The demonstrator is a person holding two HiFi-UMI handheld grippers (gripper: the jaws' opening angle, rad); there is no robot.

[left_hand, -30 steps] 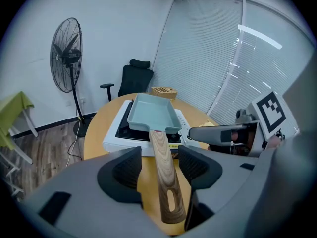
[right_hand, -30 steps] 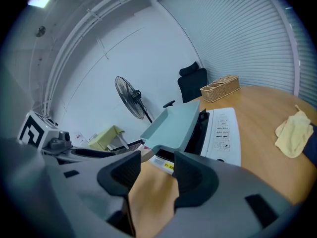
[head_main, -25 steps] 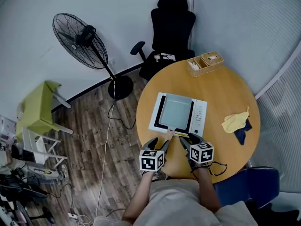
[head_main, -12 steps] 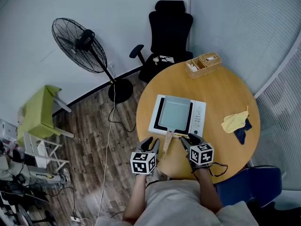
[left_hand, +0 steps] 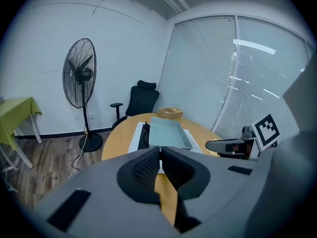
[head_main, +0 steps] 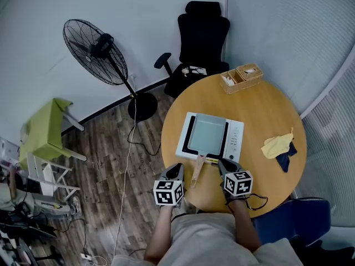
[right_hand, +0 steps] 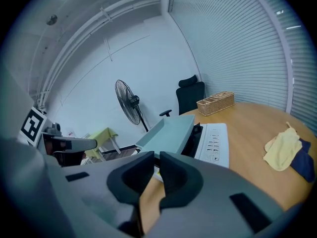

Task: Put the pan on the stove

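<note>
A square grey-blue pan sits on the white stove on the round wooden table. Its wooden handle points toward me. My left gripper hangs just left of the handle, apart from it, shut and holding nothing. My right gripper is at the stove's front edge, right of the handle. Its jaws have just been closing and stand almost together with nothing seen between them. The left gripper view has the shut left gripper facing the pan. From the right gripper, the pan lies just ahead.
A wicker basket stands at the table's far edge. Yellow cloth and dark blue cloth lie at the right. A black office chair, a standing fan and a green side table stand on the wooden floor.
Both grippers were open at the pan handle; both have closed. The left gripper has drawn back to the left, baring the handle. The right gripper has barely moved.
</note>
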